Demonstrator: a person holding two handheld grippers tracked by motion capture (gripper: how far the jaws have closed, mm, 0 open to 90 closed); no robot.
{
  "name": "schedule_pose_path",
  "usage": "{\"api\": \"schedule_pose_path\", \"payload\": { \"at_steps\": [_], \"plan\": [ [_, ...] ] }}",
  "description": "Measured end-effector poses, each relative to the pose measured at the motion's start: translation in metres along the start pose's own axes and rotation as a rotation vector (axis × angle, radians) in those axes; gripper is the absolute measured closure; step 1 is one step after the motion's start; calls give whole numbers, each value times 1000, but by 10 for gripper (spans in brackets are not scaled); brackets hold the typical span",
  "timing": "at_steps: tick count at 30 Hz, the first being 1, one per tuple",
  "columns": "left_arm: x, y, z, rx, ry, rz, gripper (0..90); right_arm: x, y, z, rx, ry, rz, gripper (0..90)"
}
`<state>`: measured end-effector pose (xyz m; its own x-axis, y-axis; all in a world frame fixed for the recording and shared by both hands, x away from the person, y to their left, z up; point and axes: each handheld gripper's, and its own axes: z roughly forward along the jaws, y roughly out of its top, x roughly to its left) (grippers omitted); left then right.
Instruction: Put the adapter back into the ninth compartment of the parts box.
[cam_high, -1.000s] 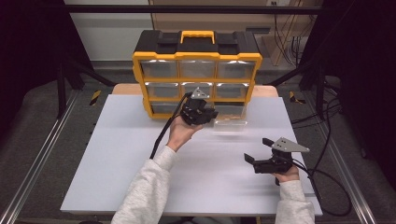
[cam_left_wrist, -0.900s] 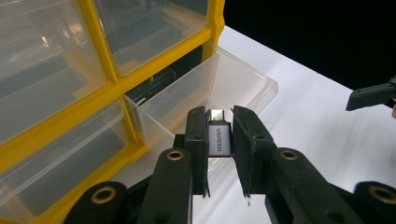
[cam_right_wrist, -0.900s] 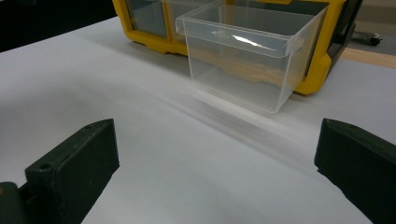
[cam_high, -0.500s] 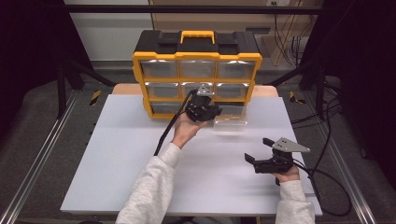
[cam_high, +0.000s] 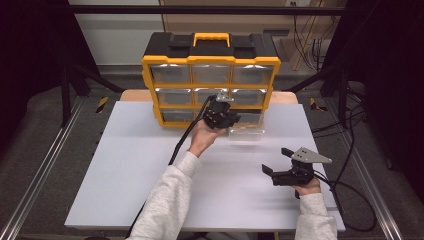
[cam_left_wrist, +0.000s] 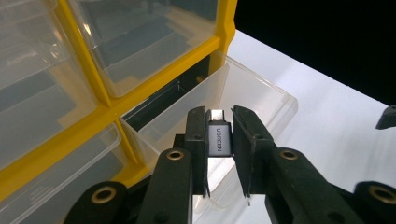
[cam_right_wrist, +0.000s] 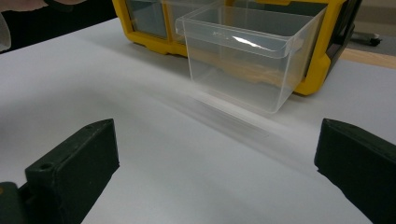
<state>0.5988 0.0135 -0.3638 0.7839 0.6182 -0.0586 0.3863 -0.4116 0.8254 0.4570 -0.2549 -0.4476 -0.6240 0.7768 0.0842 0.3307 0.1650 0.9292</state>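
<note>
A small grey USB adapter with a printed brand name is pinched between the two black jaws of my left gripper, which is shut on it. That left gripper hovers just above the clear plastic drawer pulled out of the bottom right slot of the yellow and black organizer. The same clear drawer lies right below and beyond the adapter. My right gripper rests low over the white table near the front right, jaws wide apart with nothing between them. The pulled-out drawer looks empty.
The organizer stands at the table's far edge with several clear drawers, the others pushed in. White tabletop spreads to the left and front. Black cables trail off the right side. A metal frame rail runs along the left.
My left gripper has drifted slightly right and a little down, toward the open drawer, still holding the adapter. The right gripper has stayed where it was.
</note>
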Motion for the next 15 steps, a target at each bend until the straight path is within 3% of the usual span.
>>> {"api": "schedule_pose_path", "payload": {
  "at_steps": [15],
  "plan": [
    [4, -5, 15, 21, 8, 7, 756, -1, 0, -1, -3, -3, -3, 2]
  ]
}}
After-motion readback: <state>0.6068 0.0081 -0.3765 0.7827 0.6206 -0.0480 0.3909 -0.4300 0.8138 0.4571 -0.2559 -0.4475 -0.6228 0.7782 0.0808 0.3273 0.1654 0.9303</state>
